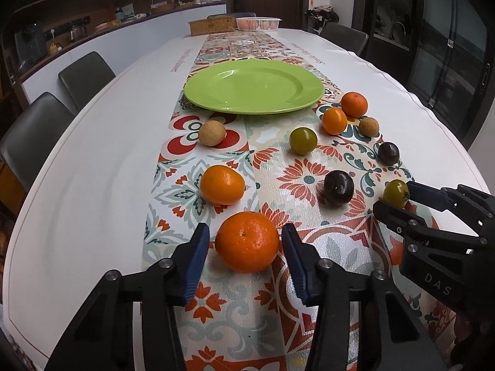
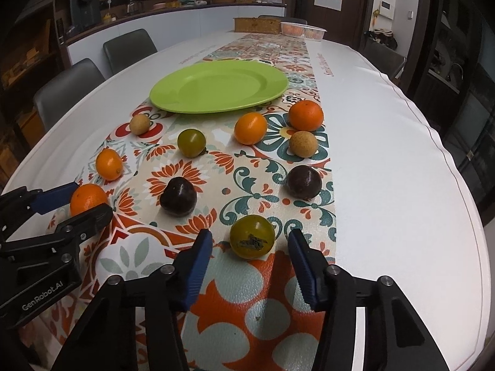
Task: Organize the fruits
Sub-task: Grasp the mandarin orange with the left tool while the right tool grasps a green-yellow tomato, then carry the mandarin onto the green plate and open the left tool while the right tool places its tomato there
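1. Left gripper (image 1: pixel 246 258): blue-padded jaws either side of the nearest orange mandarin (image 1: pixel 247 241). Right pad looks to touch the peel, small gap at the left pad. Firm grip or not, cannot tell. Fruit sits on the runner.
2. That mandarin: bright orange, dimpled skin, small stem dot on top, biggest fruit in the left wrist view.
3. Right gripper (image 2: pixel 251 258): jaws part open around a green-yellow tomato (image 2: pixel 252 236), clear gaps both sides, nothing held.
4. Tomato: olive-green going yellow, dried dark calyx facing the camera, resting on the patterned runner (image 2: pixel 247 293), near edge.
5. Green plate (image 1: pixel 253 86): glossy lime, holds nothing, far centre on the runner.
6. Between plate and grippers, scattered on the runner: two dark purple round fruits (image 2: pixel 178 196) (image 2: pixel 304 181), a second green tomato (image 2: pixel 191 138), three more orange mandarins (image 2: pixel 250 128) (image 2: pixel 305 115) (image 2: pixel 109 164), two tan rough-skinned small fruits (image 2: pixel 303 143) (image 2: pixel 139 124).
7. White table (image 1: pixel 92 185) under the runner, grey chairs (image 1: pixel 83 74) on the left.
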A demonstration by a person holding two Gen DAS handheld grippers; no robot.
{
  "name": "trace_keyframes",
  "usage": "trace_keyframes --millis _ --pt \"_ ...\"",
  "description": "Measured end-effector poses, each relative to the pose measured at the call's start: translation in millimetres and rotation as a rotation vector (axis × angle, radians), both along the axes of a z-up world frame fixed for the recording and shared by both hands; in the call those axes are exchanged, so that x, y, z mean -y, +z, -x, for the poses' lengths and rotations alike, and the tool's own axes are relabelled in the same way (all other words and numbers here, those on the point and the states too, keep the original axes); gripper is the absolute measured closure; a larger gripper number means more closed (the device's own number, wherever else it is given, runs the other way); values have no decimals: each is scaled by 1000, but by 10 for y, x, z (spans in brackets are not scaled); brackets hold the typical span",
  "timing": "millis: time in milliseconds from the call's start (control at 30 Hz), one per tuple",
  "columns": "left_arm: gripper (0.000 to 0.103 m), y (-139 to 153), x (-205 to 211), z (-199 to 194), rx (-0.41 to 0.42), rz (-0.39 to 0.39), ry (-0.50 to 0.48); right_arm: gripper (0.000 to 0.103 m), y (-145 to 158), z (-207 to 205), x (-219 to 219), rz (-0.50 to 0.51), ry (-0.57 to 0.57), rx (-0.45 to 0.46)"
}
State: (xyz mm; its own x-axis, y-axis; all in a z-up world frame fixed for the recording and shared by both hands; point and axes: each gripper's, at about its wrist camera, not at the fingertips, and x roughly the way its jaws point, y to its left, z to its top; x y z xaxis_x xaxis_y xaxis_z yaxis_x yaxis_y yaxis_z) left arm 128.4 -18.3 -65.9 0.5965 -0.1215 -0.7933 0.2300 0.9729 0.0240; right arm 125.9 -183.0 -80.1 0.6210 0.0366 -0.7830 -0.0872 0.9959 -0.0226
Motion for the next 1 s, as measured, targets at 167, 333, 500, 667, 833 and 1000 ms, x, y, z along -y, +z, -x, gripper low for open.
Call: trace_keyframes --millis 167,333,500,667,833,1000 --pt "62 7 -9 -2 -3 7 -1 62 -13 -12 -19 -3 10 -5" --pt "62 9 -8 -2 0 5 0 72 4 -8 -13 0 14 4" --pt "62 61 -2 13 20 0 -2 73 40 0 -14 -7 19 12" --pt "62 126 14 49 41 2 -7 73 121 43 -53 -15 44 29" --pt "62 216 18 105 70 3 -9 73 220 98 -96 -16 67 56" --pt "62 346 42 107 115 -6 -31 73 335 134 -113 -15 85 86"
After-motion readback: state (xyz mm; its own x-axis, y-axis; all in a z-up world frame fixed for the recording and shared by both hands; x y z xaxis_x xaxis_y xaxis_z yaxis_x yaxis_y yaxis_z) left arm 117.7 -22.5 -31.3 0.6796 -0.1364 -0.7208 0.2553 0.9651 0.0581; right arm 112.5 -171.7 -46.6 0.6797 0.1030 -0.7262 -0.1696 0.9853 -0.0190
